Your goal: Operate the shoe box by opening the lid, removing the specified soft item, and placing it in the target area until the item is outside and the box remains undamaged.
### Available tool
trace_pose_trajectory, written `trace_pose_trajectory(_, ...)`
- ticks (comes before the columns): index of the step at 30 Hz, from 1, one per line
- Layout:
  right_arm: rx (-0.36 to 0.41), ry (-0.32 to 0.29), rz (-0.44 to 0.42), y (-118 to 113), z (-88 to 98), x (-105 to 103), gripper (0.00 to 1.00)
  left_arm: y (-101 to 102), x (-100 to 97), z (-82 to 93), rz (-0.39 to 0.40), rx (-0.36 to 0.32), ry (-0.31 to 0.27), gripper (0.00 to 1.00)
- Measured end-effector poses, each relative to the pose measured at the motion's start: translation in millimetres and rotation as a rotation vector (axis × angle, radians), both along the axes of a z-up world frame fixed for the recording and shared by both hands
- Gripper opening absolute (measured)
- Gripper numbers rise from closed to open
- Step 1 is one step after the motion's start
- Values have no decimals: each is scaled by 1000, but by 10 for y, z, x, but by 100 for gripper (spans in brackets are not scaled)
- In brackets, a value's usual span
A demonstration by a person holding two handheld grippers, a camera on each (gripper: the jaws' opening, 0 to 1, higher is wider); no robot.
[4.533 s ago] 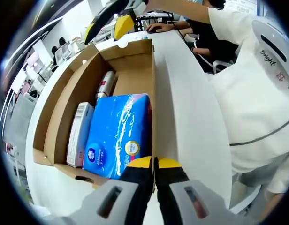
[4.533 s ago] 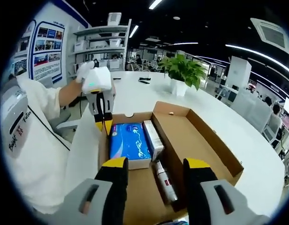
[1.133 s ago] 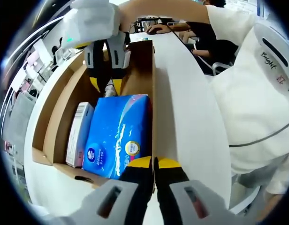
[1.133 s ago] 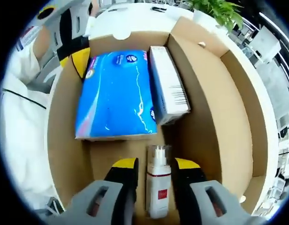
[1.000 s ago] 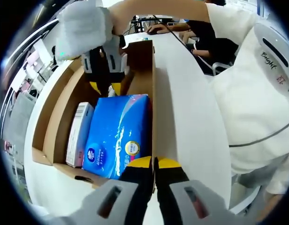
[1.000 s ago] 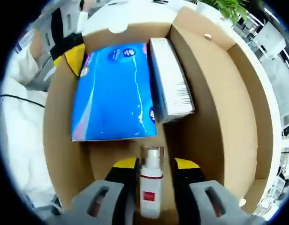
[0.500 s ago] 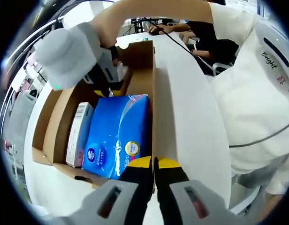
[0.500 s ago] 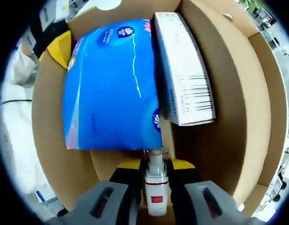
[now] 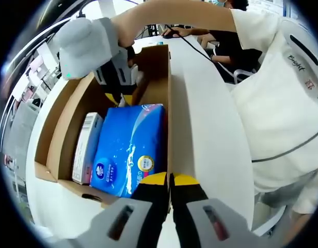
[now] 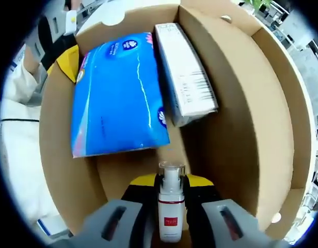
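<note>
The open cardboard shoe box holds a blue soft tissue pack and, beside it, a white carton with a barcode. My right gripper is shut on a white spray bottle with a red label, just short of the pack's near end. In the left gripper view, the right gripper reaches down into the far end of the box. My left gripper is shut on the box's side wall by the pack's corner, and its yellow tip shows there.
The box lies on a white table. A person in a white shirt stands close along the table's edge, and another person sits at the far end. The opened lid spreads out beyond the box's far wall.
My right gripper has gone down into the box, shut on the spray bottle, and now draws back a little from the tissue pack with it. The left gripper has stayed on the box wall.
</note>
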State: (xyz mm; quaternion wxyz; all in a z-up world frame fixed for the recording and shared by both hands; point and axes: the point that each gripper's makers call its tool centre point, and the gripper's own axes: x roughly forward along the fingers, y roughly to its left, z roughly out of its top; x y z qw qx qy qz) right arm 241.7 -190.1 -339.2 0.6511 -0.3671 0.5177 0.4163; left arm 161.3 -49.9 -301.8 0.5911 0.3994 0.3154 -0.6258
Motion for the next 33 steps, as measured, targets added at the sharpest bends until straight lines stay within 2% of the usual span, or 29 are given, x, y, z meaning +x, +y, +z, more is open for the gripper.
trace_pose_trajectory(2,57,-27,-15,20,91,33,18,0,-3,1,1,-1,-2,1)
trace_pose_trajectory(5,187,-105,-46,106,302,58,18,-1,-9,6,2,-3,-6,1)
trace_pose_trajectory(7,231,-134,-60,114,381,53,18,-6,-23,10,3,-3,-8,1)
trace_pose_trajectory(8,277,-158,-111,113,437,82,18,-8,-26,10,4,-2,-8,1)
trace_pose_trajectory(10,315,-207,-144,79,485,172,18,-5,-30,11,8,-1,-6,1)
trace_pose_trajectory(12,359,-207,-176,96,495,175,18,-2,-32,16,7,-7,-4,1)
trace_pose_trajectory(14,369,-221,-167,70,510,175,18,-16,-45,9,7,-27,3,1)
trace_pose_trajectory(15,402,-300,-157,81,572,244,18,-50,-54,-17,0,-50,14,1)
trace_pose_trajectory(16,401,-295,-197,43,574,235,18,-63,-59,-31,13,-64,44,1)
trace_pose_trajectory(17,403,-281,-229,25,568,188,18,-42,-50,-17,-8,-55,20,1)
trace_pose_trajectory(19,414,-301,-242,13,591,175,18,-52,-61,-28,0,-32,18,1)
trace_pose_trajectory(22,469,-355,-297,25,660,83,18,-53,-70,-38,-46,-13,-17,1)
trace_pose_trajectory(24,499,-352,-298,42,689,39,18,-52,-77,-42,-28,12,-18,2)
trace_pose_trajectory(27,522,-379,-313,35,740,43,18,-27,-46,-36,-45,37,-15,3)
trace_pose_trajectory(28,534,-395,-324,47,753,10,18,-23,-37,-32,-34,40,-4,4)
trace_pose_trajectory(29,543,-404,-328,41,767,-16,18,8,-28,-6,9,53,41,6)
trace_pose_trajectory(30,546,-415,-331,24,782,-24,18,10,-35,16,16,51,56,8)
trace_pose_trajectory(31,561,-447,-350,-10,831,-15,18,10,-29,57,34,47,63,9)
trace_pose_trajectory(33,600,-475,-391,-76,895,30,18,44,-1,136,55,55,36,9)
